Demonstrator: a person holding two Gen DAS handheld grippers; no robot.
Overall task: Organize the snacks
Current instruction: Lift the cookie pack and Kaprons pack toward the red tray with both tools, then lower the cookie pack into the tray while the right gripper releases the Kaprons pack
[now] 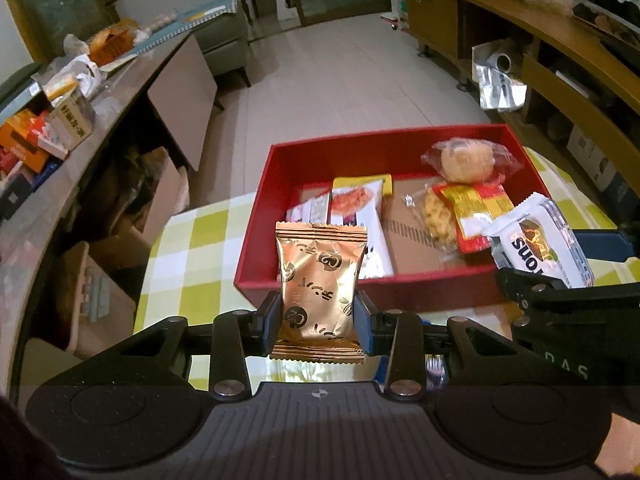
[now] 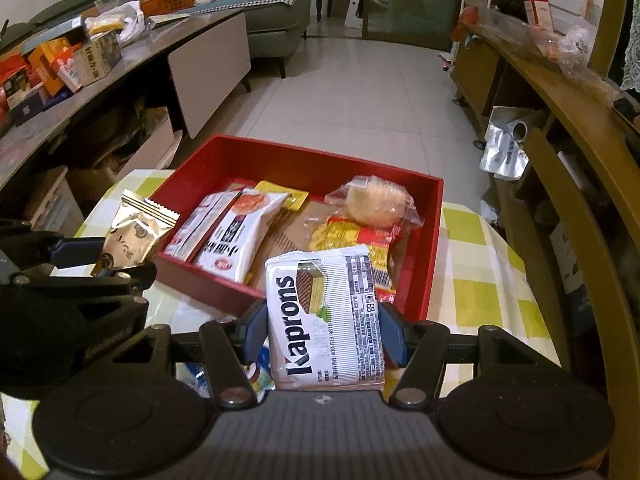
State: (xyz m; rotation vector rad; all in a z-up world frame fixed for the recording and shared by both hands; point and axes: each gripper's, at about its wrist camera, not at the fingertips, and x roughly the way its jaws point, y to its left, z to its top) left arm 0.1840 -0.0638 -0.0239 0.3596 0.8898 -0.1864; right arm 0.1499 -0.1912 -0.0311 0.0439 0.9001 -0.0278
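Left gripper (image 1: 318, 316) is clamped on a gold foil packet (image 1: 320, 284) — glossy, crimped at both ends, standing upright between the blue pads. Beside it, the right gripper (image 2: 324, 330) pinches a white Kaprons wafer pack (image 2: 326, 316), flat and ribbed, held upright as well. Just ahead of both sits the red box (image 2: 434, 240), rectangular, straight-walled, on a green-and-white checked tablecloth (image 2: 476, 264). Inside it — a white snack bag with an orange picture (image 2: 244, 236) on the left, a yellow packet (image 2: 286, 194) behind that, a round pastry in clear wrap (image 2: 374, 202) at the far right, and a red-and-yellow packet (image 2: 372, 242) nearer, with bare cardboard floor between them.
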